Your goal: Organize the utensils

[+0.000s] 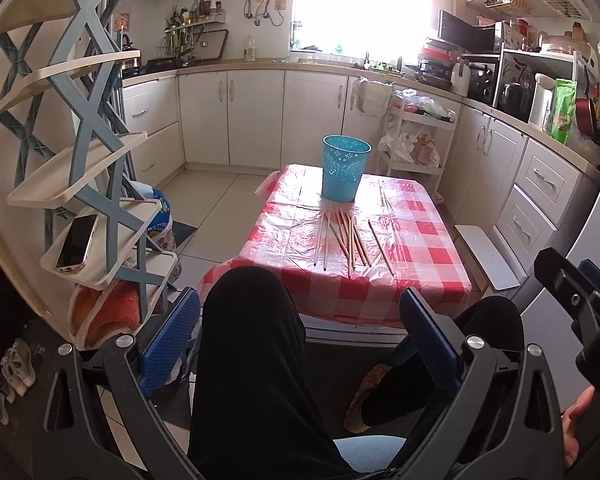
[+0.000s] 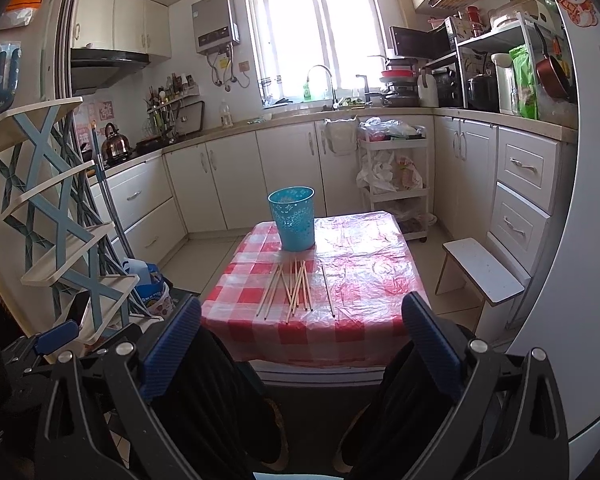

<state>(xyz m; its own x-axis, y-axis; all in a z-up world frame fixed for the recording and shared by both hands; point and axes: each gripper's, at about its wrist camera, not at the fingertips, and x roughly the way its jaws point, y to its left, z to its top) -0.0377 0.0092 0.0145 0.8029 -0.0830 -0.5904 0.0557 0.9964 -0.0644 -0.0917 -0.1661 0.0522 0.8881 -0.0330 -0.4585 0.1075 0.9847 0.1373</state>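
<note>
Kitchen scene, person seated, knees in dark trousers (image 1: 252, 340) just short of a small desk (image 2: 364, 280) with a red-and-white checked cover under clear plastic. Loose bunch of wooden chopsticks (image 1: 342, 238) lies flat mid-desk, tips toward the person, some crossing each other; one single chopstick (image 1: 380, 246) lies a bit apart on their right. Teal perforated bin (image 1: 346, 168) stands upright at the far edge of the desk, just behind the chopsticks, not touching them as far as visible. Left hand-held gripper (image 1: 300, 336) is held low over the lap, jaws wide apart, nothing between them. Right hand-held gripper (image 2: 302, 340) likewise low before the desk's near edge, jaws spread, empty. Tiered shelf (image 1: 80, 184) on the left carries a phone (image 1: 77, 242).
</note>
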